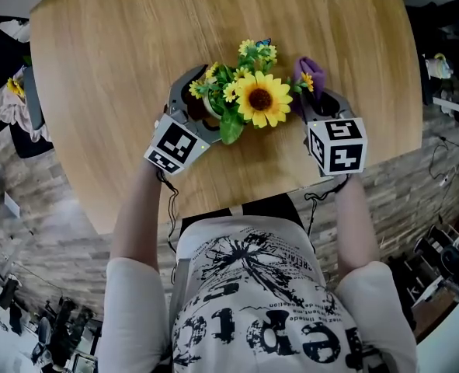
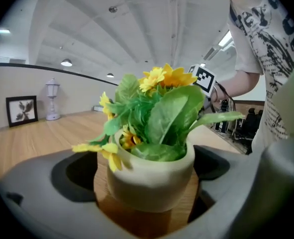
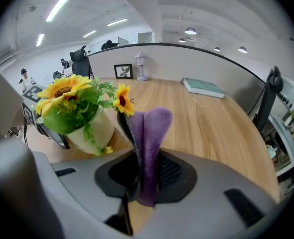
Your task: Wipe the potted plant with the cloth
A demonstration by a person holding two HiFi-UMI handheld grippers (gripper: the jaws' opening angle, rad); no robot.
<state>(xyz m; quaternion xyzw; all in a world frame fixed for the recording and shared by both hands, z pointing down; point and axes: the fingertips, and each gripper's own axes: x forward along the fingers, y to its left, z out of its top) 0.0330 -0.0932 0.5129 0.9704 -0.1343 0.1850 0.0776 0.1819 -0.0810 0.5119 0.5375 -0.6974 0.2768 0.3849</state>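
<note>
The potted plant, a cream pot of artificial sunflowers and green leaves, stands near the middle of the round wooden table. My left gripper is open, one jaw on each side of the pot with a gap to each pad. My right gripper sits just right of the plant, shut on a folded purple cloth. In the right gripper view the cloth stands up from between the jaws, its top close to a small yellow flower; the pot leans to the left of it.
A framed picture, a small white lamp and a flat book stand at the table's far edge. A black stand rises at the right. The near table edge runs just in front of the person's body.
</note>
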